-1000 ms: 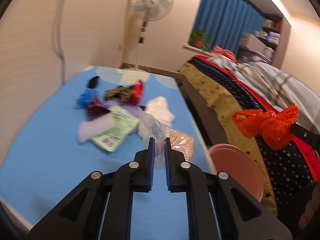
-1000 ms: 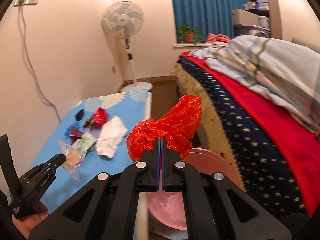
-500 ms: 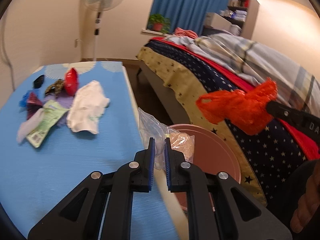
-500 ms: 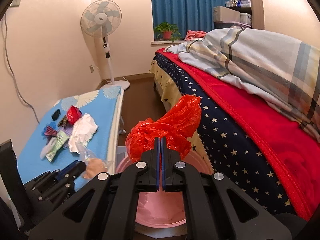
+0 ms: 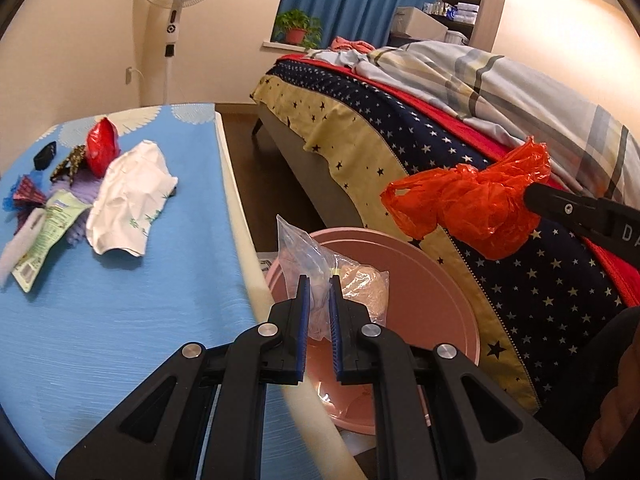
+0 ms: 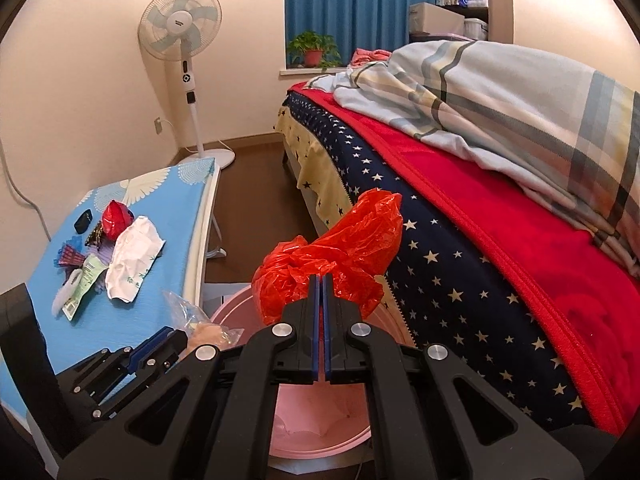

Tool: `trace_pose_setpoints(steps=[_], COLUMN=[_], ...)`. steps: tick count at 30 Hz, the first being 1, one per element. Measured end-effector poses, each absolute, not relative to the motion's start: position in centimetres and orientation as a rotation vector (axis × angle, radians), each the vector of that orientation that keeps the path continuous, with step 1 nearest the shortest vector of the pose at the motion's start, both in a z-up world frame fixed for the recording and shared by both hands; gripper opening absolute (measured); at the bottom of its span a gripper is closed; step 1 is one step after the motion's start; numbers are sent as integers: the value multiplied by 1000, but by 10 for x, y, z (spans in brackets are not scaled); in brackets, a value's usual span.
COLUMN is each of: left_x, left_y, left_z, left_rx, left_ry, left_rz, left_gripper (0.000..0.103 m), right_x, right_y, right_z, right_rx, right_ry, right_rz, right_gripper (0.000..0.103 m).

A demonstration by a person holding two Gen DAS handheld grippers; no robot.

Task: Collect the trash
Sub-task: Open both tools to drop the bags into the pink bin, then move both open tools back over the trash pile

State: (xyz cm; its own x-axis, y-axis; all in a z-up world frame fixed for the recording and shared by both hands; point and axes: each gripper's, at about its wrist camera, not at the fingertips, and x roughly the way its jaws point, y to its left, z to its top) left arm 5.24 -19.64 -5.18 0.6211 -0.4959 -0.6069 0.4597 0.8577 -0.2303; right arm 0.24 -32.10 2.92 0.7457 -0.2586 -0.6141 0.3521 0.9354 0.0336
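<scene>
My left gripper (image 5: 319, 280) is shut on a clear plastic bag (image 5: 352, 280) with something tan inside, held over the pink bin (image 5: 448, 300) beside the table. My right gripper (image 6: 320, 280) is shut on a crumpled red plastic bag (image 6: 340, 256), also hanging above the pink bin (image 6: 320, 436). In the left wrist view the red bag (image 5: 468, 204) hangs to the right, higher than the clear bag. On the blue table (image 5: 120, 300) lie a white crumpled wrapper (image 5: 128, 200), a green packet (image 5: 48, 232), a small red bag (image 5: 102, 148) and several small scraps.
A bed (image 6: 480, 200) with a star-patterned cover and a plaid blanket runs along the right, close to the bin. A standing fan (image 6: 180, 36) is by the far wall. Brown floor (image 6: 256, 200) lies between the table and the bed. A person's hand (image 5: 612, 420) shows at lower right.
My left gripper carried the clear bag rightward off the blue table to above the pink bin. My right gripper with the red bag sank a little toward the bin.
</scene>
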Motion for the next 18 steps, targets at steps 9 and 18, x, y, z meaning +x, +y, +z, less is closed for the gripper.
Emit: trace_pose_setpoints(steps=[9, 18], left_x=[55, 55], left_y=[-203, -197], left_z=[-58, -58], left_rx=[-63, -78], left_ry=[746, 744], left_rz=[-569, -548], left_gripper=[11, 21], right_x=[3, 1], right_y=[-323, -328], right_z=[28, 29], right_rx=[166, 178], right_ry=[657, 649], right_rz=[-350, -362], right_gripper=[5, 5])
